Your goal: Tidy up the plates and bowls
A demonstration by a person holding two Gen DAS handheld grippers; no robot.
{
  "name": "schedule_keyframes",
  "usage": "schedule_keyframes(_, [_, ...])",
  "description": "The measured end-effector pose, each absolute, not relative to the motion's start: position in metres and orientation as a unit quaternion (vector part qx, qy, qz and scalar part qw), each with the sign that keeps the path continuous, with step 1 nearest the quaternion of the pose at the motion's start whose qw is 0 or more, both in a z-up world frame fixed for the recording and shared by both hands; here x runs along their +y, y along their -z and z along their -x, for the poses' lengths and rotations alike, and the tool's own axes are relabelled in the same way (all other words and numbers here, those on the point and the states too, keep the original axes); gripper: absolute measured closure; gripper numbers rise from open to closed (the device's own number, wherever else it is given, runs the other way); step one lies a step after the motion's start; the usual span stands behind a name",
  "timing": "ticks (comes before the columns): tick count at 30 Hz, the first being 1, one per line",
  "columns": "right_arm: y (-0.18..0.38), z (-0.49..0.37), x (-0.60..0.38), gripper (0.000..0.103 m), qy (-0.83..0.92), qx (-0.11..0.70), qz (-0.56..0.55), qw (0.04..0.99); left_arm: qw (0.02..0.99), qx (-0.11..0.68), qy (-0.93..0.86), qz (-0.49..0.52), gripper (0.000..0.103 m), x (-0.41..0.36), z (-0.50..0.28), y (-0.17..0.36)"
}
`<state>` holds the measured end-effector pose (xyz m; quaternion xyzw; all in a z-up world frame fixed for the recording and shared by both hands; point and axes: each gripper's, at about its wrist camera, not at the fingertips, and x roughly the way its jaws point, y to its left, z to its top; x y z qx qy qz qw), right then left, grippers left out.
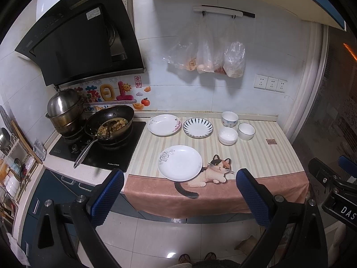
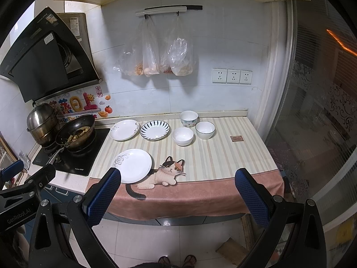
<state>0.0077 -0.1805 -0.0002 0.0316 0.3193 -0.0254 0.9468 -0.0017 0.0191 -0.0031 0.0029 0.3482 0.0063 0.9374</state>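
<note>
On the striped counter cloth (image 1: 256, 156) lie three plates: a white plate with a grey flower (image 1: 179, 163) (image 2: 133, 165) near the front edge, a pink-flowered plate (image 1: 164, 124) (image 2: 124, 130) and a blue-striped plate (image 1: 197, 127) (image 2: 154, 130) at the back. Three bowls stand to their right: a dotted bowl (image 1: 229, 119) (image 2: 188, 118), a plain white bowl (image 1: 227, 135) (image 2: 182, 136) and a dark-rimmed white bowl (image 1: 246, 131) (image 2: 205, 130). My left gripper (image 1: 180, 179) and right gripper (image 2: 177, 178) are both open and empty, held in front of the counter, back from its edge.
A stove (image 1: 98, 149) at the left carries a wok with food (image 1: 110, 122) and a steel steamer pot (image 1: 64, 109). A range hood (image 1: 84, 35) hangs above. Plastic bags (image 1: 207, 53) hang on the wall. A small brown card (image 1: 271, 141) lies at the right. A dish rack (image 1: 13, 163) stands far left.
</note>
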Motion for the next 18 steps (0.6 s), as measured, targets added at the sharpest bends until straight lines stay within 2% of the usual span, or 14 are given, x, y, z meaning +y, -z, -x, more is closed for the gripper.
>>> schedule_keyframes(10, [0.006, -0.017, -0.175, 0.0, 0.003, 0.318, -0.066, 0.946, 0.938, 0.347, -0.01, -0.005, 0.0, 0.032, -0.019, 0.012])
schedule_keyframes(13, [0.026, -0.039, -0.174, 0.0, -0.026, 0.328, -0.091, 0.94, 0.936, 0.352, -0.022, -0.003, 0.0, 0.046, -0.045, 0.032])
schedule_keyframes(18, [0.081, -0.106, -0.176, 0.0, -0.043, 0.396, -0.121, 0.909, 0.922, 0.382, -0.066, -0.007, 0.0, 0.07, -0.11, 0.081])
